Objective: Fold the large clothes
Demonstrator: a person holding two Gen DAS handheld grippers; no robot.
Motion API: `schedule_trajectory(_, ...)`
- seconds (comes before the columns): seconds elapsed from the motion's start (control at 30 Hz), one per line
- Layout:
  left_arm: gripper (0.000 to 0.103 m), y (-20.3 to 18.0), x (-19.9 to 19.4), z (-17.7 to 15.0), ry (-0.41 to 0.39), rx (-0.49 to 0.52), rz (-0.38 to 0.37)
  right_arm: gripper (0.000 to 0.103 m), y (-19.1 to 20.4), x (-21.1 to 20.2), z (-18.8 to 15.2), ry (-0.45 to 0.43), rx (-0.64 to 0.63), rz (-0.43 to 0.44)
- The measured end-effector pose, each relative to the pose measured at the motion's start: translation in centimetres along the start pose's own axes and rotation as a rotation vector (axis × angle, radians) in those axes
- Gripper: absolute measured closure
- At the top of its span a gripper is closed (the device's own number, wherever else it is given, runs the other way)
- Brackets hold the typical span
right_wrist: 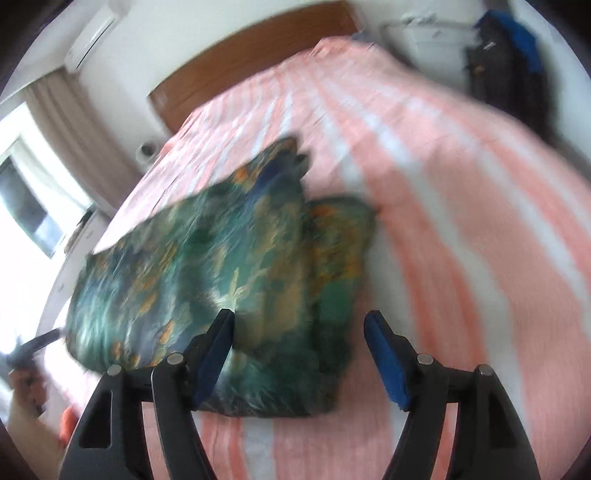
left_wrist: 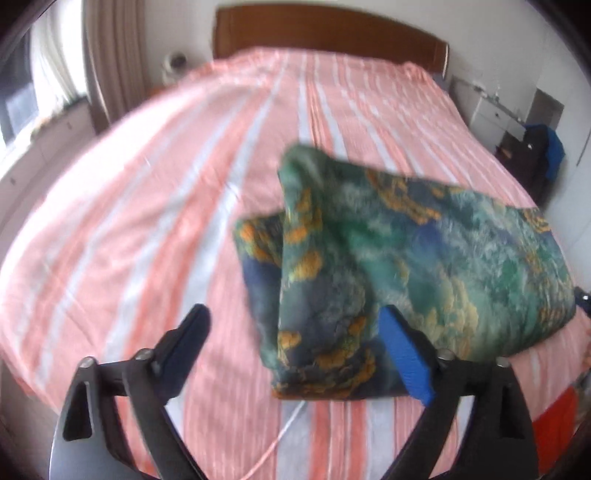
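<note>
A large green, blue and orange patterned garment (left_wrist: pixel 388 266) lies folded in a thick bundle on the bed; it also shows in the right wrist view (right_wrist: pixel 229 266). My left gripper (left_wrist: pixel 295 314) is open and empty, its jaws wide apart just above the bundle's near left end. My right gripper (right_wrist: pixel 299 317) is open and empty, hovering over the bundle's near right end. Both views are blurred by motion.
The bed (left_wrist: pixel 129 221) has a pink and white striped cover and a brown wooden headboard (left_wrist: pixel 325 33). A window with curtains (left_wrist: pixel 110 55) is on the left. White drawers (left_wrist: pixel 495 110) and dark hanging clothes (left_wrist: pixel 543 155) stand at the right. A white cable (left_wrist: pixel 280 435) lies near the front.
</note>
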State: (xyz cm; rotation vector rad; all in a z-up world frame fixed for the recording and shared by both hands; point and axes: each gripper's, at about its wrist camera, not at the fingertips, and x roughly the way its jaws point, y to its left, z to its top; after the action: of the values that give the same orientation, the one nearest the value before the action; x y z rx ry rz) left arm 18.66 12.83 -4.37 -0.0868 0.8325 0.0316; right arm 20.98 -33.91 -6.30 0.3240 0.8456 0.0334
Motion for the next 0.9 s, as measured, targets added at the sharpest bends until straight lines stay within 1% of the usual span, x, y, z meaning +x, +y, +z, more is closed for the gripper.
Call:
schedule_trajectory(0.03,0.005,-0.9,-0.9,0.2,-0.050,0.011,0.007,0.032,0.2,-1.0,-0.2,-0.044,-0.001,-0.035)
schedule_trajectory(0.07,0.004,-1.0,-1.0,0.8,-0.077,0.021,-0.002,0.031,1.0,-2.0,-0.2,-0.094,-0.010,-0.066)
schedule_trajectory(0.1,0.003,-0.9,-0.8,1.5,-0.089,0.030,-0.015,0.031,2.1,-2.9,-0.2,-0.140,-0.027,-0.069)
schedule_trajectory(0.13,0.003,-2.1,0.1,2.3,-0.093,0.047,-0.034,0.031,2.7,-3.6,-0.4,-0.165,-0.040,-0.059)
schedule_trajectory(0.17,0.003,-3.2,1.3,2.9,-0.087,0.062,-0.050,0.031,4.2,-4.3,-0.5,-0.210,-0.069,-0.027)
schedule_trajectory(0.2,0.003,-3.6,1.8,2.9,-0.082,0.071,-0.059,0.031,5.2,-4.7,-0.7,-0.236,-0.095,0.001)
schedule_trajectory(0.23,0.003,-4.3,3.2,2.7,-0.074,0.087,-0.063,0.031,6.8,-4.6,-1.1,-0.249,-0.128,0.019)
schedule_trajectory(0.27,0.003,-4.7,4.9,2.4,-0.052,0.107,-0.046,0.030,7.8,-4.4,-1.4,-0.251,-0.159,0.019)
schedule_trajectory(0.3,0.003,-5.5,5.7,1.4,-0.024,0.119,-0.025,0.030,9.2,-3.6,-1.9,-0.249,-0.200,0.008)
schedule_trajectory(0.33,0.003,-5.6,7.8,1.0,0.023,0.136,0.014,0.030,9.9,-2.7,-2.1,-0.245,-0.218,0.003)
schedule_trajectory(0.37,0.002,-5.8,9.1,0.6,0.041,0.152,0.032,0.029,10.3,-1.2,-2.6,-0.219,-0.240,-0.010)
schedule_trajectory(0.4,0.002,-6.0,9.4,0.4,0.034,0.167,0.044,0.029,10.3,0.1,-3.1,-0.179,-0.249,-0.027)
schedule_trajectory(0.43,0.002,-6.4,8.7,0.4,0.008,0.183,0.057,0.029,10.1,2.0,-3.6,-0.113,-0.252,-0.056)
schedule_trajectory(0.47,0.003,-6.7,8.0,0.4,-0.004,0.190,0.066,0.029,9.8,3.4,-4.2,-0.066,-0.257,-0.082)
schedule_trajectory(0.5,0.003,-7.1,7.0,0.5,-0.021,0.199,0.074,0.029,9.8,3.4,-4.8,-0.070,-0.259,-0.100)
schedule_trajectory(0.57,0.002,-7.8,5.7,0.5,-0.037,0.217,0.091,0.029,9.6,2.0,-5.8,-0.115,-0.260,-0.101)
schedule_trajectory(0.67,0.002,-8.7,4.6,0.1,-0.061,0.240,0.117,0.028,9.7,0.6,-6.1,-0.147,-0.250,-0.097)
schedule_trajectory(0.8,0.003,-8.9,4.2,-0.5,-0.041,0.216,0.099,0.028,9.3,-0.8,-6.9,-0.189,-0.218,-0.110)
schedule_trajectory(0.9,0.003,-9.3,4.1,-0.9,-0.033,0.217,0.098,0.028,8.9,-1.9,-7.9,-0.210,-0.208,-0.131)
